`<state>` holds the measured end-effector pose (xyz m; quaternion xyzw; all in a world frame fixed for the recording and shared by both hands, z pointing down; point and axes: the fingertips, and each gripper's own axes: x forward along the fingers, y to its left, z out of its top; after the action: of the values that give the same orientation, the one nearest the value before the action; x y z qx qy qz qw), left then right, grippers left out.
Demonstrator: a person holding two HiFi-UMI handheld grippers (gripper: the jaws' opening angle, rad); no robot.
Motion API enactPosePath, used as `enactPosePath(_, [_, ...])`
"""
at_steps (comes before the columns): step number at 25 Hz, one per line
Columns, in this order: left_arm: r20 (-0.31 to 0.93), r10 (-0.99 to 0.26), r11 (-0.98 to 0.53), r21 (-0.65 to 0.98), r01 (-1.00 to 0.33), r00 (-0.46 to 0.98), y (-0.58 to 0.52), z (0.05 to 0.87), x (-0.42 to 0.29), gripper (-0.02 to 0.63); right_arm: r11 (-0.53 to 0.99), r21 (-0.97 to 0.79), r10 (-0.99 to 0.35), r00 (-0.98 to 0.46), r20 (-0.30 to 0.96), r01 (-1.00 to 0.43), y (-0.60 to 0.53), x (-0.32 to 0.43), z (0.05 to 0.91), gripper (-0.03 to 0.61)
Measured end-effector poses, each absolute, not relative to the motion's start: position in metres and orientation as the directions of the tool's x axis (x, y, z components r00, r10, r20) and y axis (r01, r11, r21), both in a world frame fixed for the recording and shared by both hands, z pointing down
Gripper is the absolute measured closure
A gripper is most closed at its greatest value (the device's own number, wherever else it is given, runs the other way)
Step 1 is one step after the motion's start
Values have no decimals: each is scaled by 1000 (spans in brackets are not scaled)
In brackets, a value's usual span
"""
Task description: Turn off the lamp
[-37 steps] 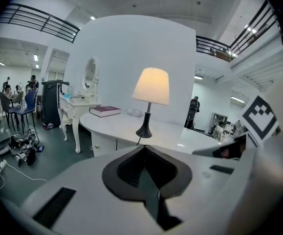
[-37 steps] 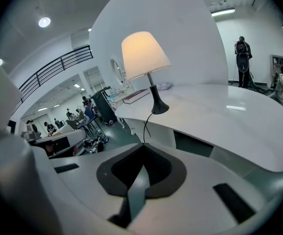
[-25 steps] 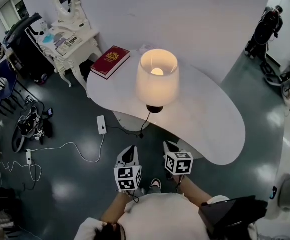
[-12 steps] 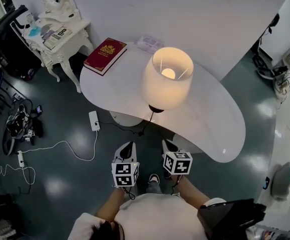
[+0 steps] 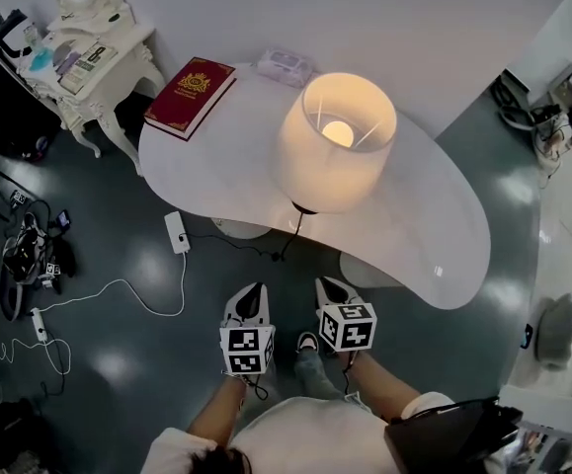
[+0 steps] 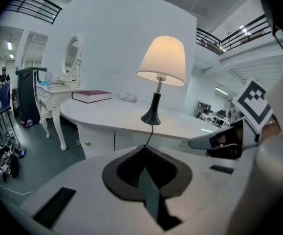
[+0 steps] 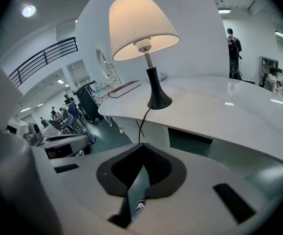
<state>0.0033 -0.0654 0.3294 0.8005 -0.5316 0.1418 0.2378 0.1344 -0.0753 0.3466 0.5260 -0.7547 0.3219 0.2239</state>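
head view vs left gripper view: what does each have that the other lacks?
Head view only: the glowing bulb seen down inside the shade, and a white power strip on the floor.
Left gripper view only: the lamp's stem and black base side-on, and an upper-floor railing.
Both: the lit lamp, the red book, the white table, and the cord dropping off its near edge.

Red book [image 5: 189,97] upper left on curved white table [image 5: 434,235]; pale packet [image 5: 286,66], possibly tissues, beside it; power strip [image 5: 176,232] on floor.
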Motion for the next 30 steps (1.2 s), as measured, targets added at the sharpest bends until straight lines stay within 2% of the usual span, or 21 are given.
enactPosePath(7, [478,-755,-332,312,-890,449,-66,373,16,607,235,-228,-645,-327,691,-945,-74,137,388,580])
enactPosePath(14, [487,-776,-244,354,-903,400,-64,440,13,606,216,-231,-603,-316,732,-949,-62,136,464,580])
enactPosePath(21, [476,-793,-214,366,-905,380,-64,502,15,606,214,-219,-608,-305,733,-952,-53,143,518,579])
enactPosePath(30, [527,-771,-196,339,-920,358,-54,589,15,606,226,-159,-626,-269,732,-961,-66,154,586,580])
